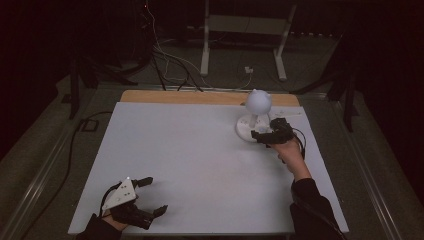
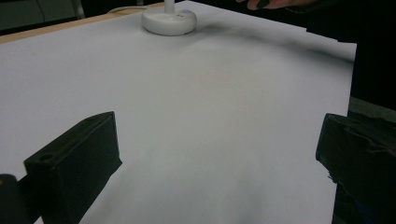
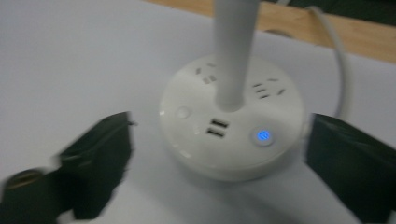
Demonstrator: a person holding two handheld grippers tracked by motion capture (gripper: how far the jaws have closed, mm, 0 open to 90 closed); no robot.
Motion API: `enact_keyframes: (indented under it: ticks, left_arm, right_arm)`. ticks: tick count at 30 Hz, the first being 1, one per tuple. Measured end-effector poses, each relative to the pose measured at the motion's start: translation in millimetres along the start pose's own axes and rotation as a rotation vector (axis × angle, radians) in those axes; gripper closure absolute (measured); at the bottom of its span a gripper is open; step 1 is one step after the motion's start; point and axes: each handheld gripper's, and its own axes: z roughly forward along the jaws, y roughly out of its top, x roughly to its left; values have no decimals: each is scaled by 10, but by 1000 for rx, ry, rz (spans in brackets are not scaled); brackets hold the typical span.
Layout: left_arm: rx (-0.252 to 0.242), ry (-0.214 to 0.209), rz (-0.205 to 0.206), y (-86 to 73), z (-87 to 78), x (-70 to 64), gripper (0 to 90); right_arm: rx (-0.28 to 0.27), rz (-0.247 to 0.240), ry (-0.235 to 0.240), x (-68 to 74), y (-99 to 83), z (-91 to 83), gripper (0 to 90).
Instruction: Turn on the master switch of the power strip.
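The room is dimly lit and its far edges are lost in darkness. The white table (image 1: 190,165) is softly shadowed. The lamp base (image 3: 233,126) is blurred.

No readable text, brand or nos. anywhere. Only sign: small blue lit symbol on round button (image 3: 264,136) on lamp base (image 3: 233,149), too blurred to make out. Sockets & USB ports unlabelled.
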Motion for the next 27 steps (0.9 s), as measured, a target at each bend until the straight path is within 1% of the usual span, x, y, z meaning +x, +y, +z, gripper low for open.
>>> enact_keyframes:
  ticks: [2,4,8,10,12,14,19,22,23,24,27]
  left_arm:
    - [1,0,1,1,-1,3,2]
    - [1,0,0,0,-1,3,2]
    - [1,0,2,2,-2,2,2]
    - [-1,0,2,2,-3,-1,2]
    - [0,0,2,1,-3,-2,2]
    - [-1,-1,1,1,-6,0,2]
    - [-3,-1,3,7,-10,-7,2]
    - [-5,0,1,8,-11,-7,2]
    - [-5,-1,1,8,-11,-7,2]
    - [-7,-1,2,10,-11,-5,2]
    - [-7,-1,1,9,-14,-6,2]
  right_arm:
    - [18,-8,9,20,8,-18,0]
    - [18,-4,20,29,16,-47,0]
    - [16,0,26,55,37,-119,0]
    - [15,-9,23,82,44,-158,0]
    - [12,-14,32,113,43,-194,0]
    - [12,-23,32,149,42,-229,0]
    - [-12,-15,71,226,7,-318,0]
    - [-13,-29,91,288,-47,-346,0]
    - [-13,-29,91,288,-47,-346,0]
    - [-22,-33,97,334,-83,-382,0]
    - [-34,-31,122,386,-130,-429,0]
